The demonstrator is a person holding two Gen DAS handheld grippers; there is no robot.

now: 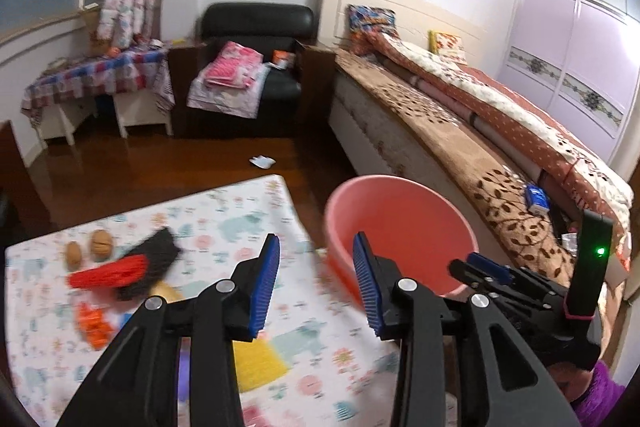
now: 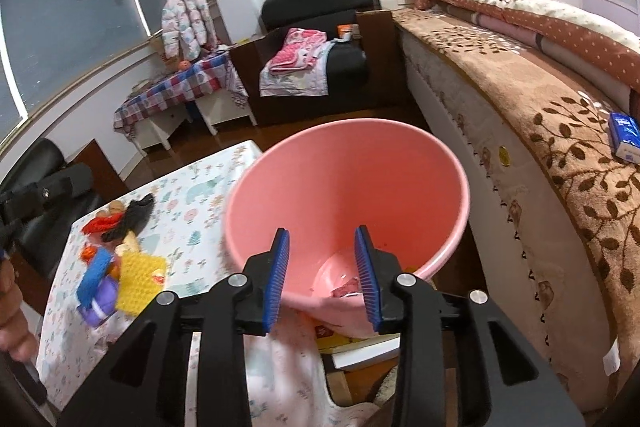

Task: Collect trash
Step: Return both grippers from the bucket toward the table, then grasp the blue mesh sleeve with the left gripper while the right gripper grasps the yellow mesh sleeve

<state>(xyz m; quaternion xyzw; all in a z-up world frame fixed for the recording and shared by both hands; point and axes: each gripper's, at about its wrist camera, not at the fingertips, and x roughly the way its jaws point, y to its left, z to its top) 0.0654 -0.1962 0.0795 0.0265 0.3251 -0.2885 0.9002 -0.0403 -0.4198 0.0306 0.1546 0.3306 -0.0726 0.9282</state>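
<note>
Blue-padded fingers of our right claw [image 2: 322,277] stand apart right over the mouth of the pink bucket [image 2: 440,163], nothing between them; a scrap of wrapper [image 2: 347,287] lies on the bucket's bottom. Our left claw [image 1: 316,285] is likewise released and empty, poised between the tabletop [image 1: 248,211] and the bucket's rim.

We judge that the step in hand is going for the next piece of trash. The candidates sit in a heap on the patterned tabletop: two walnuts [image 1: 90,249], a red knitted piece [image 1: 108,271] on a black one [image 1: 154,247], something orange [image 1: 94,323], and a yellow knitted square [image 2: 140,277] beside a blue and a purple item. To do it well, we should swing the left claw to the heap, keep the fingers spread until they straddle one item only, and lift it clear before crossing to the bucket.

Much is uncertain. The heap is blurred in both views, so we cannot tell trash from keepsake, nor what the orange thing is. A white scrap [image 1: 262,161] lies on the floor beyond. The bucket's base and support are hidden.
</note>
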